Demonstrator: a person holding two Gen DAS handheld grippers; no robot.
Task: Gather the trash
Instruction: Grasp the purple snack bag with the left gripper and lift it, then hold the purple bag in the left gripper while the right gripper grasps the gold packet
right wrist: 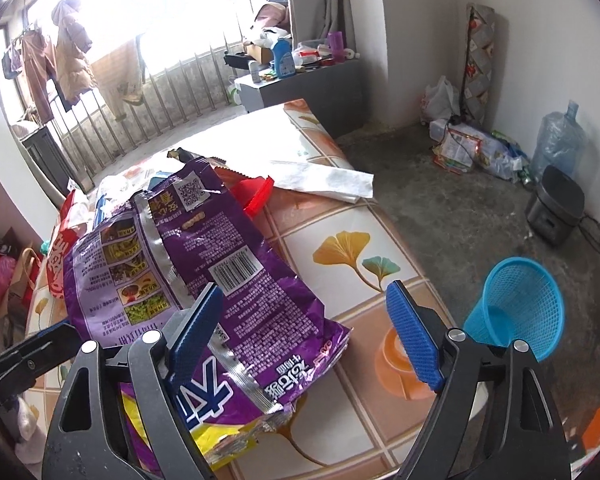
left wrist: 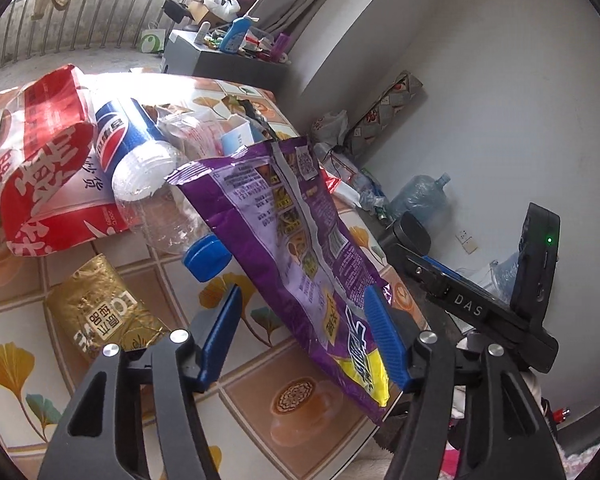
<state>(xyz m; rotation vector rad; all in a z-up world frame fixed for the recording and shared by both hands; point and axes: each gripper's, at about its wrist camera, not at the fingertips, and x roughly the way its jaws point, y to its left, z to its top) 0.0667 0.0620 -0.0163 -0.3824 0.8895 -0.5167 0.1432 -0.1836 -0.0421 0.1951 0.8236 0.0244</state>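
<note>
The purple snack bag (left wrist: 296, 240) is the trash nearest both grippers. It leans up off the worktop (left wrist: 244, 400), with its far end resting on the pile and its yellow end near the front edge.

The left gripper (left wrist: 304, 340) has its jaws apart with the bag between them. The right blue pad looks like it is right at the bag's edge, but the left pad is away from it, so it is not pinched. The right gripper (right wrist: 304, 336) also has its jaws apart. Its left pad lies over the bag and its right pad is over bare worktop.

Lots of trash is left: a red and white bag (left wrist: 48, 160), a clear Pepsi bottle (left wrist: 148, 176) and a gold wrapper (left wrist: 100, 308). A blue mesh basket (right wrist: 520, 304) waits on the floor to the right and looks empty. I think the job has barely started.
</note>
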